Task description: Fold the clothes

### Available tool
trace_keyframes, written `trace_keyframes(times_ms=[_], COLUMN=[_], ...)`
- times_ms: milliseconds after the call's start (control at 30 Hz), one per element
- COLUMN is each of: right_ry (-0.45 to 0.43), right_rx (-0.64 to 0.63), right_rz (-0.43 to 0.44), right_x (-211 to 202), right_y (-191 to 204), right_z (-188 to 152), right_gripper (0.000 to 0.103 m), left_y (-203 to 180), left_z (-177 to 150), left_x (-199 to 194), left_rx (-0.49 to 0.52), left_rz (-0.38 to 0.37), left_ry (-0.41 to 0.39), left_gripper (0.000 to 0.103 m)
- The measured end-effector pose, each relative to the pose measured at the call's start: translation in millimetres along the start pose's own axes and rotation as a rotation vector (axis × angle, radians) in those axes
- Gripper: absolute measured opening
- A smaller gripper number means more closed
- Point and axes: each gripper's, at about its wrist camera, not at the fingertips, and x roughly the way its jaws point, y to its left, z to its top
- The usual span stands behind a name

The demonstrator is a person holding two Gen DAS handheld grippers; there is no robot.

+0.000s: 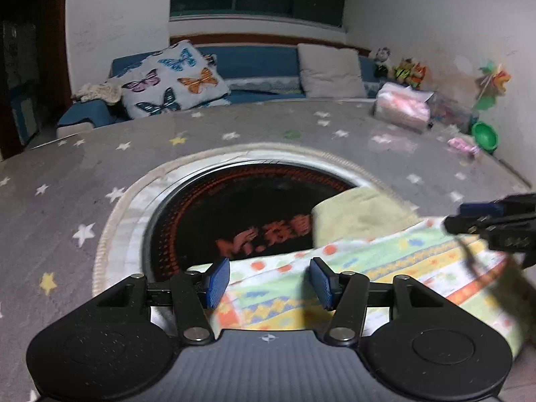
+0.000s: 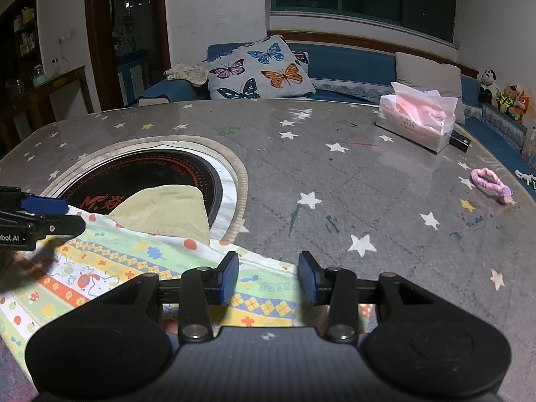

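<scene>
A colourful patterned garment (image 1: 385, 268) with a pale yellow-green lining lies on the table, partly over the black round cooktop (image 1: 241, 211). It also shows in the right wrist view (image 2: 134, 261), with the lining (image 2: 167, 209) turned up at the far edge. My left gripper (image 1: 269, 281) is open and empty, its blue pads just above the garment's left edge. My right gripper (image 2: 268, 276) is open and empty over the garment's right edge. Each gripper shows at the side of the other's view, the right gripper (image 1: 495, 221) and the left gripper (image 2: 37, 217).
The grey star-patterned table (image 2: 368, 174) carries a pink tissue pack (image 2: 418, 120), a pink hair tie (image 2: 490, 184) and a green bowl (image 1: 484, 135) at the far right. A blue sofa with a butterfly cushion (image 2: 258, 70) stands behind the table.
</scene>
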Motion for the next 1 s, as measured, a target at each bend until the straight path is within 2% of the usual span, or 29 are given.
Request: trace_keyframes(times_ms=[200, 367, 467, 500, 700, 867, 1000], right_ry=[-0.004, -0.030, -0.041, -0.043, -0.033, -0.013, -0.001], right_rx=[-0.007, -0.044, -0.099, -0.121, -0.292, -0.463, -0.560], right_rz=[-0.010, 0.022, 0.079, 0.102, 0.277, 0.388, 0.414], right_x=[-5.8, -27.2, -39.5, -43.1, -60.3, -66.5, -64.0], right_y=[2.7, 17.5, 39.1, 47.8, 111.1, 166.7, 200.4], right_z=[1.8, 5.5, 6.6, 6.5, -2.4, -18.3, -28.0], right_gripper=[0.041, 0.041, 0.041, 0.041, 0.041, 0.041, 0.041], left_y=[0.0, 22.5, 39.3, 43.3, 61.5, 78.4, 84.6], left_z=[-1.6, 0.1, 1.7, 1.9, -1.8, -13.7, -25.4], left_x=[1.1, -12.5, -26.7, -32.9, -63.9, -78.6, -87.7], left_rx=[0.030, -0.055, -0.126, -0.138, -0.181, -0.279, -0.338], left_rz=[0.033, 0.058, 0.075, 0.078, 0.108, 0.098, 0.088], left_ry=[-0.004, 0.004, -0.001, -0.009, -0.052, -0.038, -0.038], left_gripper=[0.057, 0.057, 0.066, 0.072, 0.094, 0.096, 0.096])
